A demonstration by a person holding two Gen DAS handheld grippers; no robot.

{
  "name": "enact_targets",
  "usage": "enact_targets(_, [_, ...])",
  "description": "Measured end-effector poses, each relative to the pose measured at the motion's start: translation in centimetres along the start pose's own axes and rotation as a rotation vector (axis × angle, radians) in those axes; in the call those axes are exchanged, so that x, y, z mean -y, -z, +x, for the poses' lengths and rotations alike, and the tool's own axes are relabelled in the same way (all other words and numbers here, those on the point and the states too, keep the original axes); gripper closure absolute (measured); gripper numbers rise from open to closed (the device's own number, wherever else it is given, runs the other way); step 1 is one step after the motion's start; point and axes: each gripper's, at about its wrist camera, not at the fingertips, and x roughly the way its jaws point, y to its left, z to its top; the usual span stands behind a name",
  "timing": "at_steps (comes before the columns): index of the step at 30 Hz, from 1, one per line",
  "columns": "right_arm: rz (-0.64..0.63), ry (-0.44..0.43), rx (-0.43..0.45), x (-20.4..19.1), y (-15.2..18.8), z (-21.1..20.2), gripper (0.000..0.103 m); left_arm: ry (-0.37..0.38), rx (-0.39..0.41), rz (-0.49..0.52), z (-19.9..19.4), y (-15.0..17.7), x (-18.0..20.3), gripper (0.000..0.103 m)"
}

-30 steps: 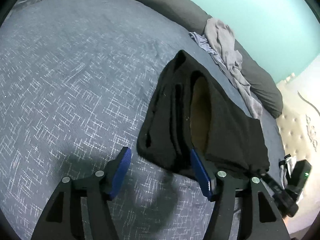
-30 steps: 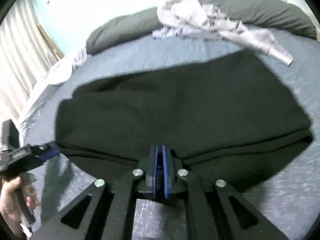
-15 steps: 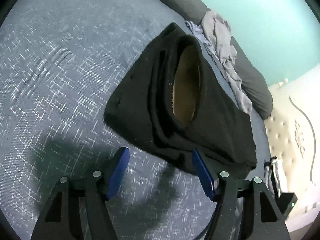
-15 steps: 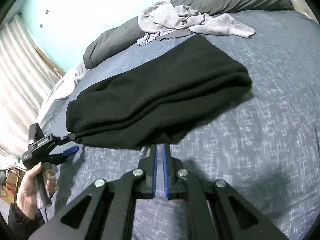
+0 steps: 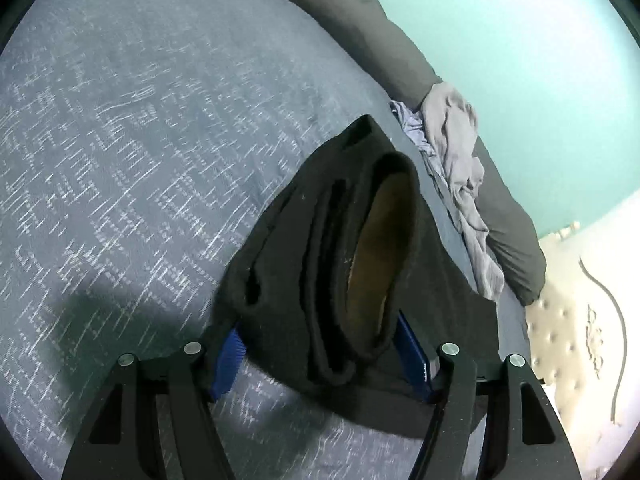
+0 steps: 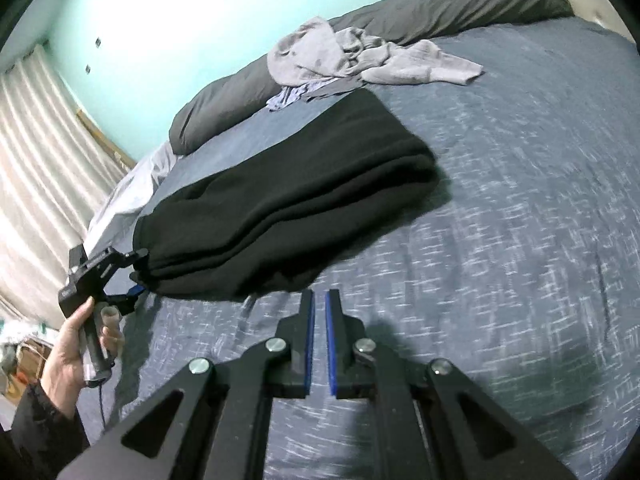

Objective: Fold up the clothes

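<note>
A folded black garment [image 5: 344, 240] lies on the blue-grey bedspread [image 5: 120, 140], its layered end with a brown lining facing my left gripper [image 5: 318, 326]. That gripper is open and straddles this end, a blue pad [image 5: 226, 364] on each side; I cannot see the pads pressing. The right wrist view shows the same garment [image 6: 288, 200] with the left gripper [image 6: 138, 274] around its left end, held by a person's hand [image 6: 76, 344]. My right gripper [image 6: 319, 296] is shut with nothing in it, just off the garment's near edge over bare bedspread.
A heap of crumpled grey clothes [image 6: 352, 56] lies beyond the black garment against long dark pillows [image 6: 460, 0] by the teal wall. Pale curtains [image 6: 36, 160] hang on the left. A tufted headboard [image 5: 568, 340] stands at the bed's end.
My left gripper has moved in until the garment's end sits between its jaws. My right gripper has drawn back off the garment's edge and shifted to the right, staying shut.
</note>
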Motion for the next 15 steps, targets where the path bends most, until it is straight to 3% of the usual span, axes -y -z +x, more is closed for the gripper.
enact_targets(4, [0.014,-0.017,-0.014,1.0,-0.2,-0.3,0.098,0.005,0.018,0.015,0.4,0.1,0.3,0.036])
enact_targets(7, [-0.018,-0.025,-0.018,1.0,-0.6,-0.7,0.098,0.009,0.042,0.012,0.5,-0.2,0.6,0.055])
enact_targets(8, [-0.028,-0.026,-0.012,1.0,-0.8,-0.9,0.098,0.004,0.053,0.019,0.4,-0.2,0.7,0.067])
enact_targets(15, [-0.003,-0.044,0.008,2.0,-1.1,-1.4,0.098,-0.011,0.103,0.091,-0.6,-0.3,2.9,0.077])
